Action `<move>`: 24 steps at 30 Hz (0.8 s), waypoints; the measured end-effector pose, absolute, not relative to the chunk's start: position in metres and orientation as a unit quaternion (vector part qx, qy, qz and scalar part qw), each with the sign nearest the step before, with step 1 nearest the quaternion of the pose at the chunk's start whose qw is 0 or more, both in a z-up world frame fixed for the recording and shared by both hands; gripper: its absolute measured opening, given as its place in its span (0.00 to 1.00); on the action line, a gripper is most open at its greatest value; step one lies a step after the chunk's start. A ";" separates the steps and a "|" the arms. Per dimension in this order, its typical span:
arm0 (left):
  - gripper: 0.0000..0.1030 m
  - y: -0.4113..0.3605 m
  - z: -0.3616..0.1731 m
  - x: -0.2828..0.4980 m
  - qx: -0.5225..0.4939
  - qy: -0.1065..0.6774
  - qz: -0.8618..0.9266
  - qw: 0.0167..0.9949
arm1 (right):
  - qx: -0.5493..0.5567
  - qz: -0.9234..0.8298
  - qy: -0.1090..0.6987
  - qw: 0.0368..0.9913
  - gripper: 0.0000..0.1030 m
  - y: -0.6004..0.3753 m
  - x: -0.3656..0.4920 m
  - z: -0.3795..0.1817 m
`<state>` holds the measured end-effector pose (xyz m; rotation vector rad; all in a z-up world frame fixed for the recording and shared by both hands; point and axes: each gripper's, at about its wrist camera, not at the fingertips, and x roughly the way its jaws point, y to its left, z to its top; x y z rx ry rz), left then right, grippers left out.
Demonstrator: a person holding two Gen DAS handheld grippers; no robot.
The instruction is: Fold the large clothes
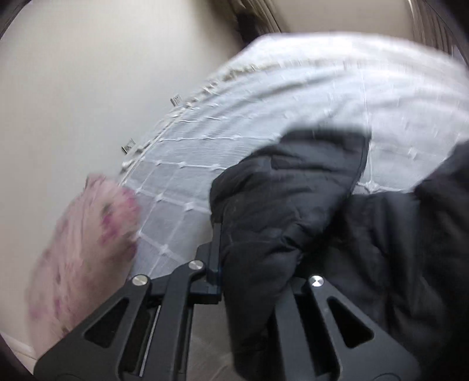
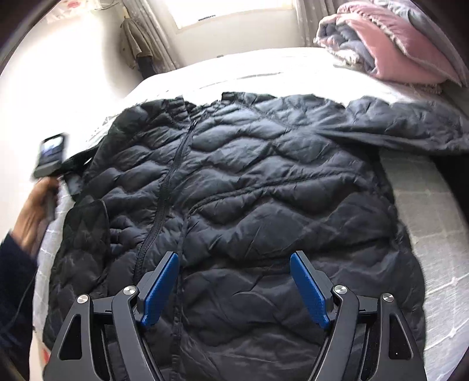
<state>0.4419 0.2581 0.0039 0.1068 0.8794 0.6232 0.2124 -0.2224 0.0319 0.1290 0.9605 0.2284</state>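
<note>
A black quilted puffer jacket lies spread front-up on the bed, zipper closed, one sleeve stretched out to the right. My right gripper hovers over the lower front of the jacket, its blue pads wide apart with nothing between them. At the jacket's left edge a hand holds my left gripper. In the left wrist view the left gripper is shut on a bunched fold of the jacket's black sleeve, which drapes over and hides one finger.
The bed has a white checked bedspread. A folded pink and grey quilt sits at the far right corner. A blurred pink floral fabric lies at the bed's left edge. Curtains and a window stand beyond the bed.
</note>
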 end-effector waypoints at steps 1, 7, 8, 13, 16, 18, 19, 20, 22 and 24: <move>0.07 0.271 0.013 0.416 0.019 0.404 0.284 0.870 | 0.063 0.109 0.456 0.881 0.77 -0.223 0.212 0.034; 0.30 0.330 -0.012 0.275 -0.106 0.432 0.202 0.873 | 0.062 0.123 0.449 0.883 0.77 -0.209 0.209 0.035; 0.32 0.332 -0.016 0.262 -0.108 0.437 0.197 0.871 | 0.061 0.129 0.452 0.880 0.77 -0.205 0.210 0.032; 0.51 0.336 0.006 0.240 -0.130 0.400 0.210 0.883 | 0.035 0.141 0.462 0.875 0.77 -0.190 0.212 0.021; 0.61 0.324 0.034 0.242 -0.109 0.371 0.239 0.891 | 0.014 0.130 0.465 0.876 0.77 -0.191 0.216 0.014; 0.71 0.316 0.053 0.235 -0.103 0.346 0.268 0.893 | 0.014 0.130 0.466 0.875 0.77 -0.194 0.219 0.013; 0.73 0.318 0.058 0.233 -0.110 0.341 0.286 0.889 | 0.015 0.132 0.466 0.875 0.77 -0.195 0.219 0.013; 0.75 0.319 0.060 0.224 -0.127 0.338 0.299 0.883 | 0.015 0.134 0.466 0.875 0.77 -0.196 0.219 0.013; 0.81 0.323 0.051 0.212 -0.167 0.345 0.306 0.872 | 0.010 0.134 0.463 0.876 0.77 -0.197 0.217 0.015; 0.81 0.330 0.030 0.214 -0.175 0.398 0.304 0.847 | 0.010 0.136 0.461 0.877 0.77 -0.198 0.217 0.017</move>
